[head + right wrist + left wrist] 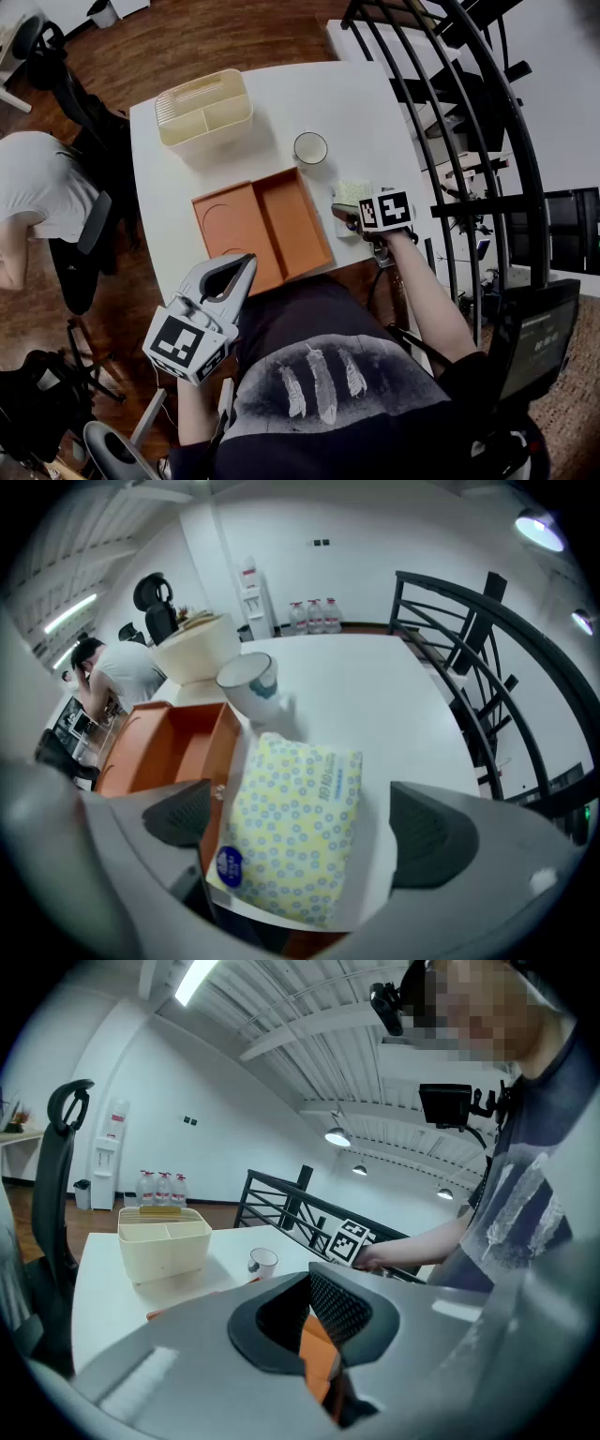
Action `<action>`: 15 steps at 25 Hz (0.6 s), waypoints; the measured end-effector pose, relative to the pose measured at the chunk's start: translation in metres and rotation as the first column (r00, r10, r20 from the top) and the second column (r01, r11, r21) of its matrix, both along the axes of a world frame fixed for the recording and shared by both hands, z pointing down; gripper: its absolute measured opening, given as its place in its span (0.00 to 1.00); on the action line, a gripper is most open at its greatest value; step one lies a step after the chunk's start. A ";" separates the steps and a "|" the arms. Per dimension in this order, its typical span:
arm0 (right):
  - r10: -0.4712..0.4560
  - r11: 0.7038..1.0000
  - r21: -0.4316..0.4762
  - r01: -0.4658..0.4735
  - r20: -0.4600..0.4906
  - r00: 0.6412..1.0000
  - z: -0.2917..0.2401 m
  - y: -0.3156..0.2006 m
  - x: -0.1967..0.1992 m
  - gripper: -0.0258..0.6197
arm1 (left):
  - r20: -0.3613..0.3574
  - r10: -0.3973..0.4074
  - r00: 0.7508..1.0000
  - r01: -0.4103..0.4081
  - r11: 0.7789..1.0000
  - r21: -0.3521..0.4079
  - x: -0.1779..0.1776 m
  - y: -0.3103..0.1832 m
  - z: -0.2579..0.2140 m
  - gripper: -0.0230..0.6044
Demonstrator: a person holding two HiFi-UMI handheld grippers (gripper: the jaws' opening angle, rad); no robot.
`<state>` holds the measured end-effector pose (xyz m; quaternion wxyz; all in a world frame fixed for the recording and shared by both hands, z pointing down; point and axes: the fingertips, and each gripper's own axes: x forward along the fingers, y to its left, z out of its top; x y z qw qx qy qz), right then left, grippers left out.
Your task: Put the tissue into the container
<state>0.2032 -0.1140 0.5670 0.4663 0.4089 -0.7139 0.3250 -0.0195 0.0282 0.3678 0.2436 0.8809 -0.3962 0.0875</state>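
Lying flat on the white counter (370, 103), the yellow, blue-dotted tissue pack (295, 799) sits just beside the orange tray's (281, 220) right wall, near the counter's front edge. My right gripper (305, 827) straddles it, jaws at their widest, pads clear of both sides. A paper cup (310, 148) stands beyond the pack. The cream container (211, 127) is farther back, toward the far left corner. My left gripper (242, 267) hangs over the tray's near edge, jaws drawn together on nothing.
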 end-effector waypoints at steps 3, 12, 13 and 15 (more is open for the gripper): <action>0.009 0.998 -0.067 -0.010 -0.028 1.000 0.024 0.004 0.001 0.95 | 0.003 0.008 1.000 -0.008 1.000 -0.006 0.000 0.001 -0.001 0.06; -0.005 0.993 -0.114 0.007 0.020 1.000 0.030 0.008 -0.004 0.81 | 0.013 -0.015 1.000 0.016 1.000 -0.014 -0.003 0.004 -0.002 0.06; -0.023 0.995 -0.097 0.024 0.013 1.000 0.024 0.008 -0.003 0.80 | 0.013 -0.016 1.000 0.016 1.000 -0.012 -0.003 0.004 -0.003 0.06; -0.074 0.996 -0.045 0.075 0.025 0.997 -0.003 0.010 -0.011 0.80 | 0.010 -0.021 1.000 0.021 1.000 -0.007 -0.005 0.004 -0.005 0.06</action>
